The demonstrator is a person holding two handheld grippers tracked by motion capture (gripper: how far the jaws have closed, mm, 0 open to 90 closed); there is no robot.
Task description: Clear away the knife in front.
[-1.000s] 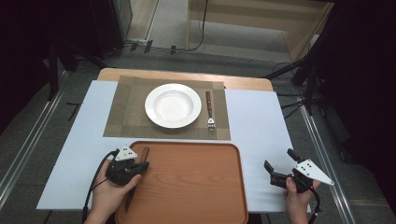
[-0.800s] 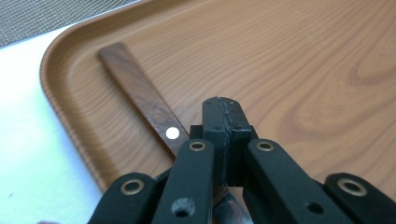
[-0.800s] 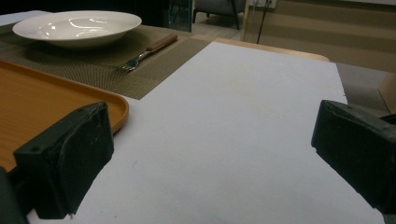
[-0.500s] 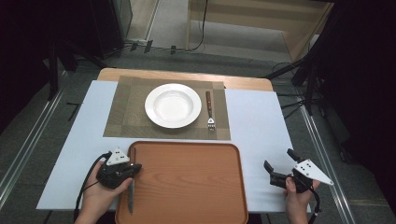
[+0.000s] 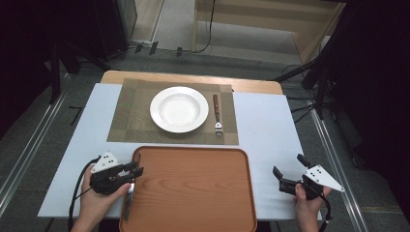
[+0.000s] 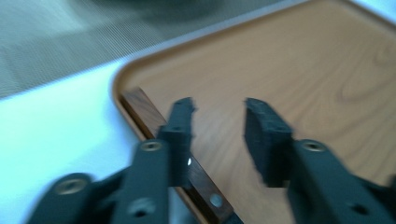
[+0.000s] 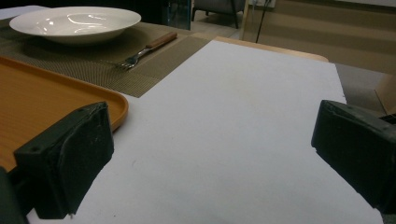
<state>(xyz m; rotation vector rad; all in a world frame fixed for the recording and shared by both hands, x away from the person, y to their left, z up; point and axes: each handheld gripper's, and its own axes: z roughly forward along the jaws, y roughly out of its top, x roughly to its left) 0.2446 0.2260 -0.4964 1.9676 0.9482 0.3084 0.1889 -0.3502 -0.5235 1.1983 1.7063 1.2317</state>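
Note:
A knife (image 5: 128,200) with a brown wooden handle (image 6: 149,112) lies inside the orange tray (image 5: 193,193), along its left rim. My left gripper (image 5: 136,170) hovers just over that rim, and its jaws have just been opening. In the left gripper view its (image 6: 217,112) jaws stand apart with nothing between them; the knife lies under the left jaw. My right gripper (image 5: 288,165) rests open over the white mat, right of the tray. In the right gripper view its (image 7: 210,154) jaws are wide apart and empty.
A white plate (image 5: 179,108) sits on a woven placemat (image 5: 135,121) beyond the tray, with a fork (image 5: 217,116) to its right. A white mat (image 5: 270,125) covers the table. The table's near edge runs just behind both hands.
My left gripper slid a little left along the tray's rim and its jaws opened, leaving the knife lying in the tray. The right gripper has stayed still.

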